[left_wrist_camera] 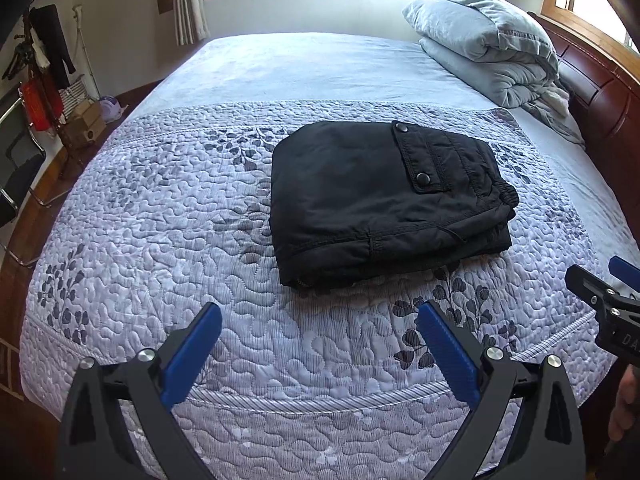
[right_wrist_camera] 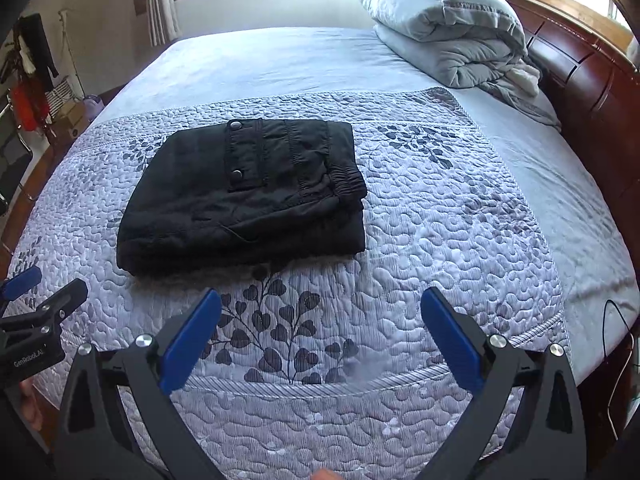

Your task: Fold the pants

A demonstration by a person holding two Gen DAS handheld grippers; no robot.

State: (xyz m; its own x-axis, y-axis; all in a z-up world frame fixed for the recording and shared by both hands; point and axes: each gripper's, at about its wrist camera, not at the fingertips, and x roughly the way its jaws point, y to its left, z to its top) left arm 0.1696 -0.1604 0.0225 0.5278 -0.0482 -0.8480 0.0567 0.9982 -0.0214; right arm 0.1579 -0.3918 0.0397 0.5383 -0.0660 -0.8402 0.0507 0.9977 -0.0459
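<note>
Black pants (left_wrist_camera: 384, 200) lie folded into a compact rectangle on the quilted bed cover, a snap-button pocket flap on top. They also show in the right wrist view (right_wrist_camera: 248, 200). My left gripper (left_wrist_camera: 320, 312) is open and empty, held above the quilt short of the pants' near edge. My right gripper (right_wrist_camera: 320, 300) is open and empty, near the bed's front edge, to the right of the pants. Each gripper appears at the edge of the other's view: the right one (left_wrist_camera: 600, 292), the left one (right_wrist_camera: 36, 292).
The bed's patterned quilt (left_wrist_camera: 200, 240) covers the near half; plain grey sheet behind. A folded grey duvet and pillow (left_wrist_camera: 488, 44) sit at the far right by the wooden headboard (right_wrist_camera: 580, 80). A clothes rack and boxes (left_wrist_camera: 48, 92) stand at the left. A cable (right_wrist_camera: 624, 340) hangs at right.
</note>
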